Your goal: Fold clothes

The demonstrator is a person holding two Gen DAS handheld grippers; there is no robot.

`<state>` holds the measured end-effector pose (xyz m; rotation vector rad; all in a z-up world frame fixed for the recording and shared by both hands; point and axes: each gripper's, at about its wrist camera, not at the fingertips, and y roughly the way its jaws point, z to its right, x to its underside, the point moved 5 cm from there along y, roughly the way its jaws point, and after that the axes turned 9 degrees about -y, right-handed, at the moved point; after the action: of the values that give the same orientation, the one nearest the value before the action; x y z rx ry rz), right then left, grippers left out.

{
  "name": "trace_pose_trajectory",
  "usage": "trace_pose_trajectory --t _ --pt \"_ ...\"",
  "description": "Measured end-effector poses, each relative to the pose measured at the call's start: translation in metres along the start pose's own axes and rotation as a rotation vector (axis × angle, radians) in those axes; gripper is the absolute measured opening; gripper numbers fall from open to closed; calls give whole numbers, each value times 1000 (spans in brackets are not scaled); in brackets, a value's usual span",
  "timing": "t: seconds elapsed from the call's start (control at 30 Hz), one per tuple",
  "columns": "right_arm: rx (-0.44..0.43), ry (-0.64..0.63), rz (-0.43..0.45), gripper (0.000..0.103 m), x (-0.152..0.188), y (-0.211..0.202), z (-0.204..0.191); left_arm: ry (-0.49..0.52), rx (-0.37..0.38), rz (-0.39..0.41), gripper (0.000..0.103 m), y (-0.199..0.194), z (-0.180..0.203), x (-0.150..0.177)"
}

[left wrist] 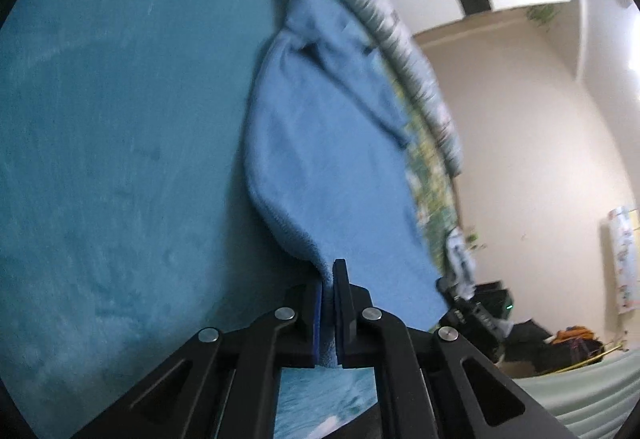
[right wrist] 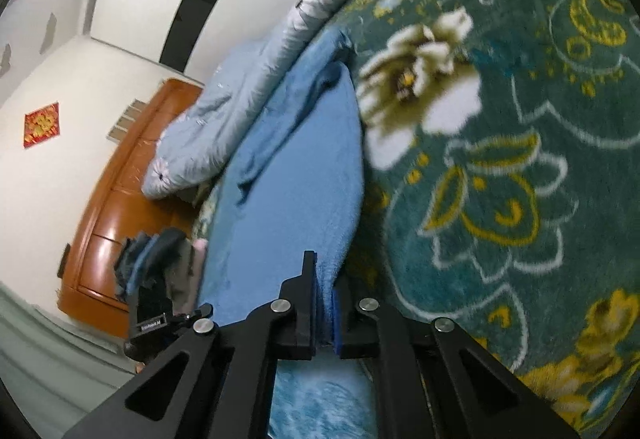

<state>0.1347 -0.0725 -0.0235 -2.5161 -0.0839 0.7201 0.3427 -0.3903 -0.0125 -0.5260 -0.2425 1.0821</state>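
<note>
A light blue fleece garment point(left wrist: 320, 143) lies stretched over a teal plush blanket point(left wrist: 112, 143). My left gripper point(left wrist: 329, 279) is shut on the garment's near edge, with cloth pinched between its black pads. In the right wrist view the same blue garment point(right wrist: 296, 175) runs away from me beside a dark green flowered blanket point(right wrist: 500, 143). My right gripper point(right wrist: 325, 279) is shut on another part of the near edge, fabric squeezed between the pads. The far end of the garment is bunched and creased.
A pale grey quilt point(right wrist: 224, 119) lies rolled along the far side of the bed. A stack of folded clothes point(right wrist: 160, 263) sits at the bed's corner before an orange wooden cabinet point(right wrist: 120, 199). The other gripper point(left wrist: 472, 315) shows at the garment's right edge.
</note>
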Motion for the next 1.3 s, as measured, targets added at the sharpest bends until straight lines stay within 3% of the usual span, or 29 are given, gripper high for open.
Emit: trace_pose_trajectory --t 0.23,0.5,0.87,1.03,1.2,1.3 --pt "-44 -8 73 5 -36 -2 -25 25 108 111 5 -10 26 -29" --pt "-54 -47 106 5 -94 16 -45 4 116 138 5 12 43 -90" --pt "52 -41 95 5 -204 110 -32 -11 -10 156 5 68 59 -219" --pt "131 -25 55 5 -237 155 -10 -131 24 125 5 104 37 -262" --pt "165 10 -9 6 -247 192 16 -199 42 108 7 122 16 -280" --pt "158 -3 -20 7 -251 200 19 -211 87 119 22 123 16 -285"
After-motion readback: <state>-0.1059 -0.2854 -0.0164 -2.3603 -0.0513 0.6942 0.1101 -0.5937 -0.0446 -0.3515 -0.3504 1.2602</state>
